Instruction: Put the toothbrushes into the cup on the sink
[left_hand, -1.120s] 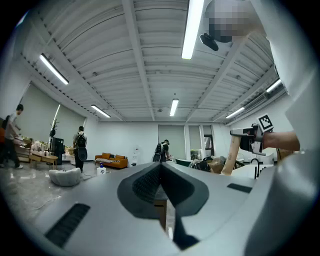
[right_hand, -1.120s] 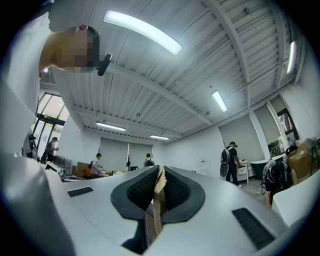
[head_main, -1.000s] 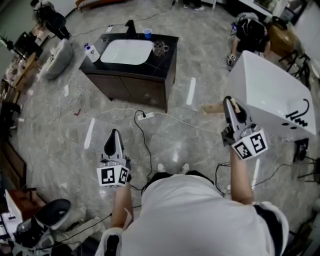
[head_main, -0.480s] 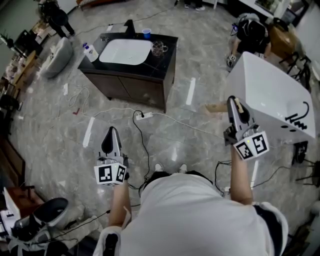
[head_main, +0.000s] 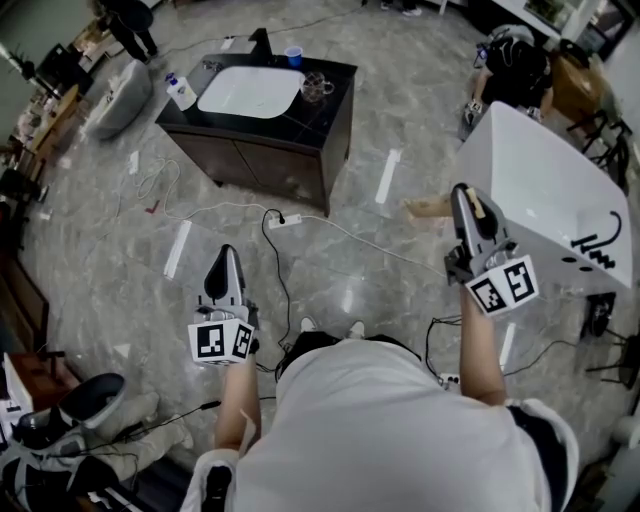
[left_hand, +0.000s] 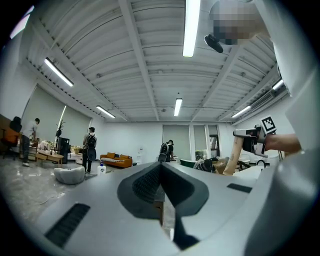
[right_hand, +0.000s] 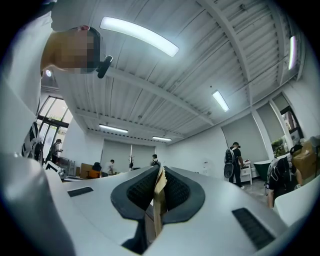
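The right claw (head_main: 466, 200) is clamped on a tan toothbrush (right_hand: 158, 200), the left claw (head_main: 226, 258) is pressed together with nothing plainly in it — and the glass cup (head_main: 318, 90) stands on the dark table (head_main: 336, 112) beside the sink (head_main: 250, 92), well apart from both. The thin handle could swivel in that grip on the way, then strike the rim and tip the cup — or miss it.

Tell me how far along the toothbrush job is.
Done: nothing I can confirm; the cup on the sink is too small to check. In hand: the right tongs are shut on a tan stick, probably a toothbrush; the left tongs are shut, empty. Left: carry it over and drop it in.
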